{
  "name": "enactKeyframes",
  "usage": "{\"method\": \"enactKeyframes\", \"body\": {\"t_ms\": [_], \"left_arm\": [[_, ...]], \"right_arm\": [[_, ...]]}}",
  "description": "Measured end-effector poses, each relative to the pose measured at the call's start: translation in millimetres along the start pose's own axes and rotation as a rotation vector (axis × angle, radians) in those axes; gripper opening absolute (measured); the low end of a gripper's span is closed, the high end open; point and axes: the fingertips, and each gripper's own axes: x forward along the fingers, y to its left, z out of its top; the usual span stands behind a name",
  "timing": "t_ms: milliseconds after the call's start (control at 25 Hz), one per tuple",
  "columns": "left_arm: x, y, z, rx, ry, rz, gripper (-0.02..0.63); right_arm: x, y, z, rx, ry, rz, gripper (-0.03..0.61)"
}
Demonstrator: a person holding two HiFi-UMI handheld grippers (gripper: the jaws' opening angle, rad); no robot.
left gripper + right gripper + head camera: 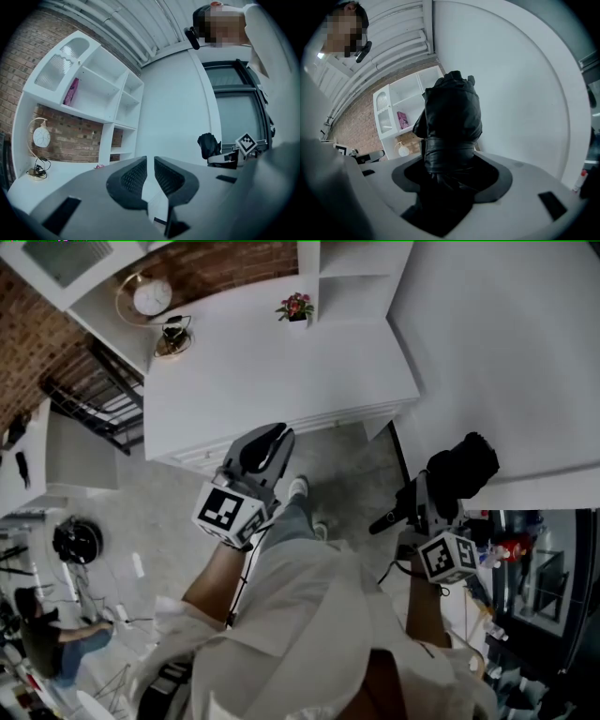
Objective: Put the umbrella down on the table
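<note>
A folded black umbrella [466,463] is clamped in my right gripper [441,488], held in the air to the right of the white table [281,371]. Its dark handle end [386,519] sticks out toward the floor side. In the right gripper view the umbrella [452,117] fills the space between the jaws of that gripper [450,176], bound by its strap. My left gripper [267,448] hovers just off the table's near edge. Its jaws stand almost together with nothing between them [150,176]. From the left gripper view the umbrella [208,144] shows off to the right.
On the table's far side stand a round white lamp [150,296], a small dark object [173,334] and a potted flower [295,307]. A white shelf unit [93,93] rises behind against brick. A white wall panel [506,352] is at the right. A person sits on the floor [56,643].
</note>
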Motion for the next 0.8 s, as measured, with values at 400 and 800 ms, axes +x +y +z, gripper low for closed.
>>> {"method": "enactKeyframes", "body": {"t_ms": [400, 800], "left_arm": [[70.0, 74.6, -6.6, -0.023, -0.004, -0.005, 0.066], [162.6, 171.5, -6.7, -0.052, 0.028, -0.052, 0.066]], "right_arm": [[95.6, 9.3, 8.8, -0.032, 0.026, 0.016, 0.27], [227.3, 24.4, 17.0, -0.059, 0.081, 0.007, 0.27]]}}
